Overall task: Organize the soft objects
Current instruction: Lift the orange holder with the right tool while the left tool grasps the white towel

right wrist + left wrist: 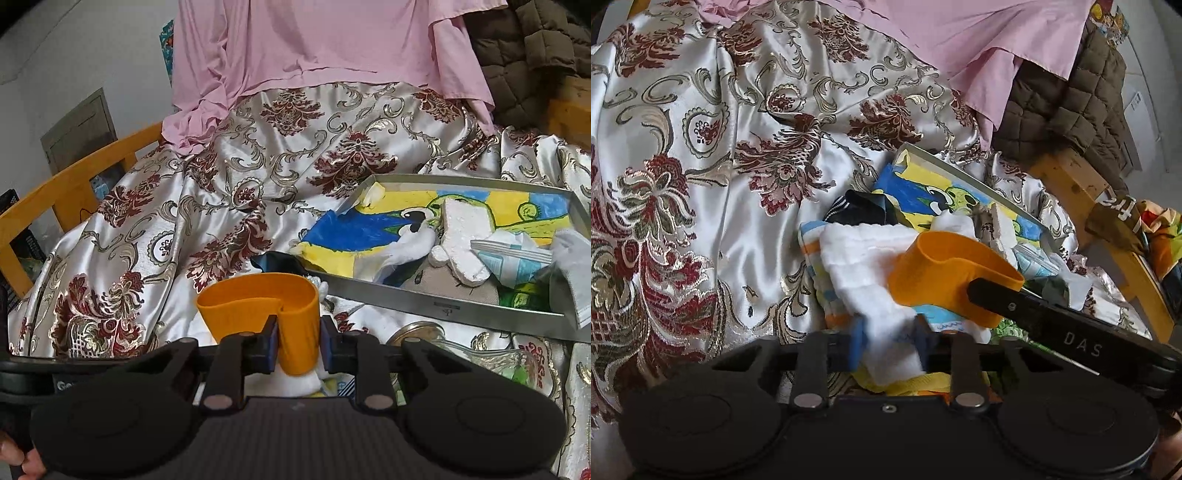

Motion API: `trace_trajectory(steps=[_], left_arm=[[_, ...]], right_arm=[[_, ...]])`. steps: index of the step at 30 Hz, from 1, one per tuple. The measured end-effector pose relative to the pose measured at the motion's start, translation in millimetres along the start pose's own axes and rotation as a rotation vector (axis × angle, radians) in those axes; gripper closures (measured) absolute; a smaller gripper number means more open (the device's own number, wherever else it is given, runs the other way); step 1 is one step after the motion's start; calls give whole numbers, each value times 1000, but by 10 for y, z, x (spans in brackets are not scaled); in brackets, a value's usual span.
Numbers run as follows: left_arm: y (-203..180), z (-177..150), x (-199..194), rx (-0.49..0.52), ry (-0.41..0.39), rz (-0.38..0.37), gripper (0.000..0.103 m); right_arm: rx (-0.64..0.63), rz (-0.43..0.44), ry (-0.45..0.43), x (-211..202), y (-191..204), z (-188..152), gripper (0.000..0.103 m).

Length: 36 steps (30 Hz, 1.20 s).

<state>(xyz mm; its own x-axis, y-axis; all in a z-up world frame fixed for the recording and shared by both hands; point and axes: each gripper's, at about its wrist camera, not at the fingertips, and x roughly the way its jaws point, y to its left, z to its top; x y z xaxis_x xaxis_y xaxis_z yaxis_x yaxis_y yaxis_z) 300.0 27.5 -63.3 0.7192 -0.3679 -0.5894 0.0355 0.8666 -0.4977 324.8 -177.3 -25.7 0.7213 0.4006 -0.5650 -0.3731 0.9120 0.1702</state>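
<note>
My left gripper [888, 345] is shut on a white quilted cloth [864, 254], which drapes forward over a striped cloth [812, 240] on the satin bedspread [701, 147]. My right gripper [297, 345] is shut on a soft orange cup-shaped piece [258, 299]. That orange piece [945, 269] also shows in the left wrist view, held over the white cloth by the right gripper's black arm [1052, 325]. A dark sock [860, 210] lies just behind the cloths.
A metal tray [443, 306] with a painted bird picture holds white foam pieces [461, 236] and paper packets. A pink sheet [314, 48] and brown quilted jacket [1071, 96] lie at the back. A wooden bed rail [66, 184] runs at the left. A glass jar [424, 332] lies below the tray.
</note>
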Motion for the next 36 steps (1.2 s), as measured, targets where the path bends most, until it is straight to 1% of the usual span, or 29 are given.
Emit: trace_trajectory(steps=[1, 4, 7, 10, 14, 18, 21, 23, 24, 26, 28, 35, 36], left_arm=[[-21, 4, 7, 16, 6, 10, 88], [-58, 4, -2, 46, 2, 21, 93], [-100, 27, -44, 72, -23, 34, 94], [-133, 50, -110, 87, -66, 52, 95], [-158, 84, -187, 95, -113, 82, 95], [-184, 98, -215, 117, -139, 134, 95], [-155, 99, -181, 105, -118, 144, 94], [-89, 103, -147, 68, -88, 124, 89], [-50, 107, -131, 38, -74, 115, 86], [12, 106, -103, -7, -61, 99, 81], [63, 112, -73, -40, -47, 81, 74], [139, 115, 79, -87, 7, 51, 73], [159, 117, 95, -99, 20, 43, 71]], right_arm=[[-4, -5, -3, -10, 6, 7, 78], [-23, -34, -21, -56, 26, 23, 80], [-29, -64, -49, -123, 18, 54, 81], [-26, -86, -77, -203, -12, 86, 81], [-19, -102, -105, -282, -53, 116, 81], [-5, -108, -126, -348, -93, 134, 81], [5, -108, -135, -378, -125, 139, 81], [7, -109, -135, -381, -132, 138, 81], [8, -110, -135, -378, -126, 135, 81], [9, -108, -134, -376, -130, 135, 81], [7, -109, -136, -378, -129, 131, 81], [4, -115, -128, -363, -133, 107, 81], [4, -116, -126, -353, -126, 101, 81]])
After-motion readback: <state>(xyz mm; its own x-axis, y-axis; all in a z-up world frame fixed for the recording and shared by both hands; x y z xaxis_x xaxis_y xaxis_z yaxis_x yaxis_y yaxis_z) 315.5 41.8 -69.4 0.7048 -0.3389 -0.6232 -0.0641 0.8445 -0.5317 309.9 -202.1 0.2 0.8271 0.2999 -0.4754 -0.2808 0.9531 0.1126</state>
